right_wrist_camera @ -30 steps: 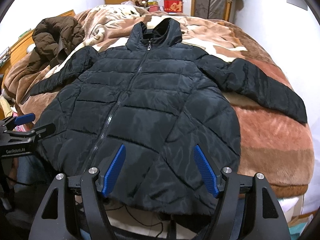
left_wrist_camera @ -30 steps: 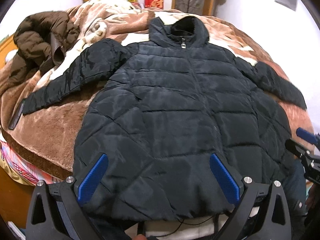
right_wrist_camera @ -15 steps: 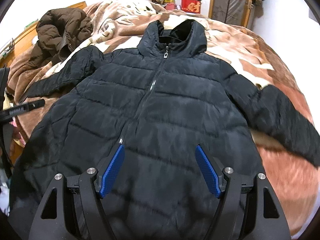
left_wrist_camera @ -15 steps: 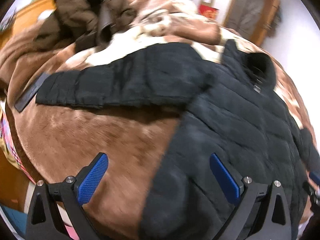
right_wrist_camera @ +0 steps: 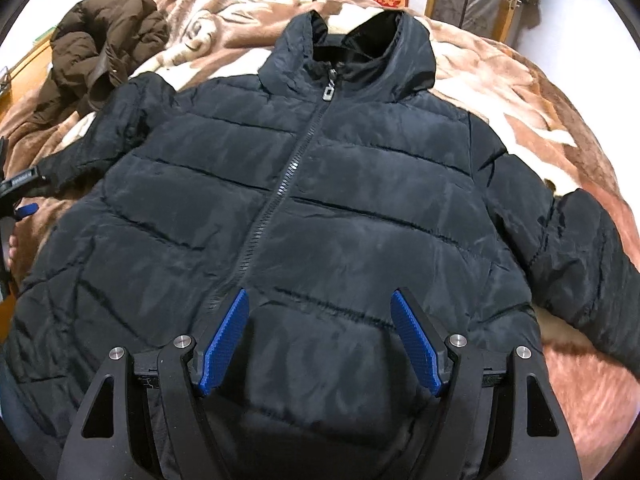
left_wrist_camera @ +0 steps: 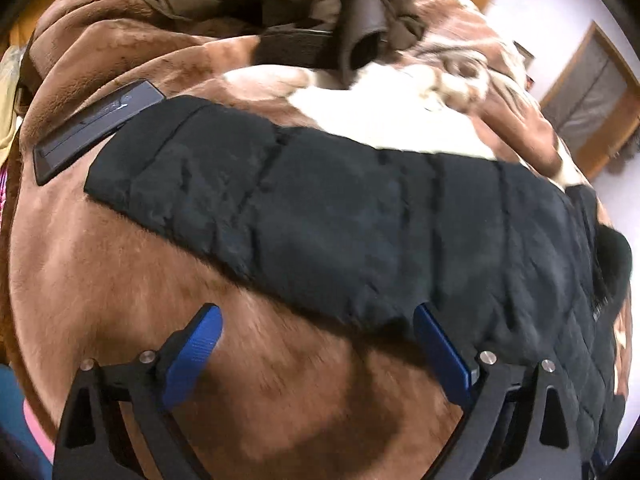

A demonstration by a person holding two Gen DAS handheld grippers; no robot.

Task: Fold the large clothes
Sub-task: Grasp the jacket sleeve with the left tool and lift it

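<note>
Between the spread blue pads of the left gripper (left_wrist_camera: 316,344) lay mostly bare brown fleece blanket (left_wrist_camera: 100,280); jaws wide apart, holding nothing, w/ the right-hand pad (left_wrist_camera: 440,354) at, maybe touching, the lower edge of the black puffer jacket's sleeve (left_wrist_camera: 280,200). Sleeve ran flat across the view just past the tips, cuff at the far left beside a dark flat device (left_wrist_camera: 96,128), prob. a phone. Right gripper (right_wrist_camera: 320,336) also stood open & empty, hovering over the lower front of the jacket (right_wrist_camera: 360,200), zip just left of its pads, hood beyond. Jacket lay face up, zipped, arms out on the bed. Judged light, soft, bulky, shell prob. slick & springy, so pinch a thick fold at cuff or sleeve edge, not the flat panel. Farther back a brown coat (right_wrist_camera: 100,56) sat heaped.
</note>
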